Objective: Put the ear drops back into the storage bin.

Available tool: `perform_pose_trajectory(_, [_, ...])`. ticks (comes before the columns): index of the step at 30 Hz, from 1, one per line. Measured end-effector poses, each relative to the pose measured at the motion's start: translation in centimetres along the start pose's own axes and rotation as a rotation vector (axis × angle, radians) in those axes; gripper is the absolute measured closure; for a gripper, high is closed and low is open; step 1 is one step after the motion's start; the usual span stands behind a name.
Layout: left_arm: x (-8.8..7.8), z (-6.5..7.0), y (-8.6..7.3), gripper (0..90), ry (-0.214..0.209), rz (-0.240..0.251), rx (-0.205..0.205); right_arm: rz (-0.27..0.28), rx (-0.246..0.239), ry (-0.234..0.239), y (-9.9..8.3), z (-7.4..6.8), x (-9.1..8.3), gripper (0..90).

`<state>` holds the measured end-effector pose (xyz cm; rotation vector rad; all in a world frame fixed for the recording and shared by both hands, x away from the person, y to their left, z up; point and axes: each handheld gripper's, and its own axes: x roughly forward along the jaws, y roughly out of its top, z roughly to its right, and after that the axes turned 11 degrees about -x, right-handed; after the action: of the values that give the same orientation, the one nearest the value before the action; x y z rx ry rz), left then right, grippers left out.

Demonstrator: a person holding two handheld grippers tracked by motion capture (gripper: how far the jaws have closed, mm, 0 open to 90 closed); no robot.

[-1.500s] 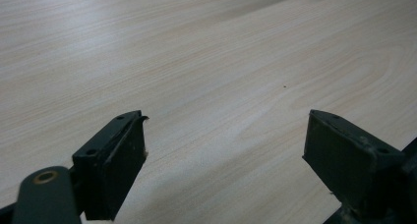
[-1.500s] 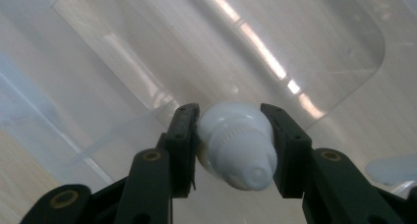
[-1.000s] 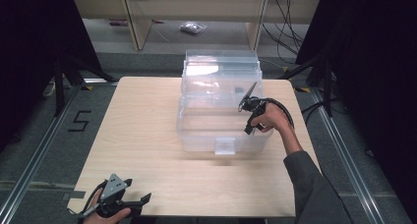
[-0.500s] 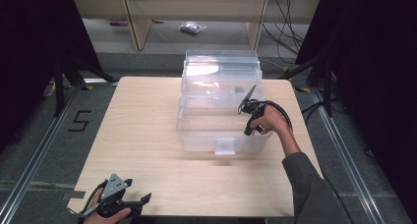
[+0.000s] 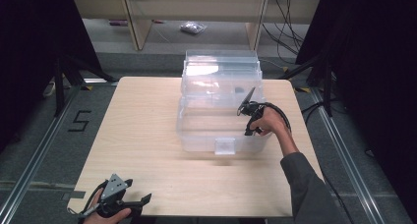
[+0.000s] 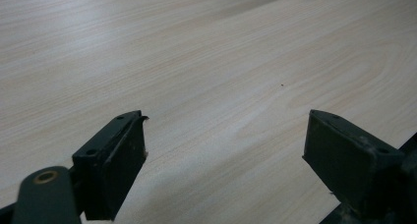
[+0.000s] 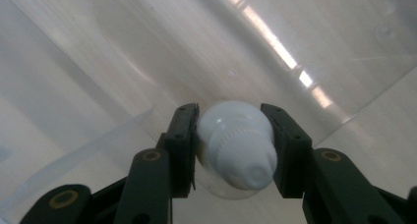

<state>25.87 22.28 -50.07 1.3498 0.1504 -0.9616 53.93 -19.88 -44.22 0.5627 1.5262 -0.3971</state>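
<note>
A clear plastic box (image 5: pixel 206 128) with its lid raised at the back stands on the wooden table (image 5: pixel 142 121). Over its right side a hand holds my right gripper (image 5: pixel 248 130), tips pointing down into the box. In the right gripper view, this gripper (image 7: pixel 229 111) is shut on a white light bulb (image 7: pixel 236 145), base toward the camera, with the box's clear wall behind it. My left gripper (image 5: pixel 143 200) rests in a hand at the table's near left corner. Its jaws (image 6: pixel 226 121) stand wide apart over bare wood with nothing between them.
The box's front latch (image 5: pixel 224 146) faces the near edge. Light wood stretches left of the box and in front of it. Beyond the table are shelf legs (image 5: pixel 135 22), cables (image 5: pixel 290 27) and a small bag (image 5: pixel 191 27) on the floor.
The right gripper with the bulb has sunk slightly lower and nearer inside the box. The left gripper has stayed put.
</note>
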Motion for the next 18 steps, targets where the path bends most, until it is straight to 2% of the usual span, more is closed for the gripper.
perform_pose_trajectory(1, [0.0, 0.0, 0.0, 15.3, 0.001, -0.002, 0.002, 0.000, 0.029, 0.003, 0.0, -0.1, 0.1, 60.0])
perform_pose_trajectory(2, [-0.1, -0.1, 0.0, 15.3, 0.005, -0.014, 0.018, -0.006, 0.019, 0.004, -0.1, 0.0, 0.1, 59.9])
perform_pose_trajectory(3, [-0.2, -0.2, 0.0, 15.3, 0.005, -0.020, 0.022, -0.004, -0.027, 0.001, -0.1, 0.2, 0.2, 59.8])
perform_pose_trajectory(4, [-0.2, -0.2, 0.0, 15.3, 0.005, -0.020, 0.022, -0.004, -0.027, 0.001, -0.1, 0.2, 0.2, 59.8])
perform_pose_trajectory(5, [-0.1, -0.1, 0.0, 15.3, 0.005, -0.015, 0.015, -0.004, 0.010, 0.004, -0.1, 0.0, 0.2, 59.2])
perform_pose_trajectory(6, [0.0, 0.0, 0.0, 15.3, 0.002, 0.000, 0.001, 0.004, 0.021, 0.003, -0.1, -0.1, 0.0, 55.0])
perform_pose_trajectory(7, [0.0, 0.0, 0.0, 15.3, 0.004, -0.001, 0.000, 0.012, 0.013, -0.005, -0.2, -0.1, -0.2, 53.6])
perform_pose_trajectory(9, [-0.2, -0.1, 0.0, 15.3, 0.010, -0.025, 0.026, 0.024, 0.016, -0.019, -0.2, -0.1, -0.7, 48.6])
perform_pose_trajectory(10, [0.0, 0.0, 0.0, 15.3, 0.004, -0.007, 0.004, 0.042, 0.028, -0.028, -0.2, -0.2, -1.2, 46.0])
perform_pose_trajectory(13, [0.0, 0.0, 0.0, 15.3, -0.002, 0.002, -0.001, 0.067, 0.037, -0.036, -0.4, -0.2, -1.5, 42.1])
perform_pose_trajectory(14, [-0.2, -0.2, 0.1, 15.3, 0.011, -0.028, 0.031, 0.081, 0.038, -0.042, -0.5, -0.2, -1.9, 39.2])
perform_pose_trajectory(15, [0.0, 0.0, 0.0, 15.3, 0.000, -0.002, 0.001, 0.094, 0.026, -0.049, -0.6, -0.3, -2.0, 38.2])
perform_pose_trajectory(16, [0.0, 0.0, 0.0, 15.3, 0.001, -0.001, 0.000, 0.102, 0.041, -0.043, -0.5, -0.4, -2.2, 37.2])
perform_pose_trajectory(17, [0.0, 0.0, 0.0, 15.3, 0.001, -0.001, 0.000, 0.102, 0.041, -0.043, -0.5, -0.4, -2.2, 37.2])
perform_pose_trajectory(18, [0.0, 0.0, 0.0, 15.3, 0.006, 0.000, 0.002, 0.132, 0.027, -0.056, -0.7, -0.3, -2.4, 36.6])
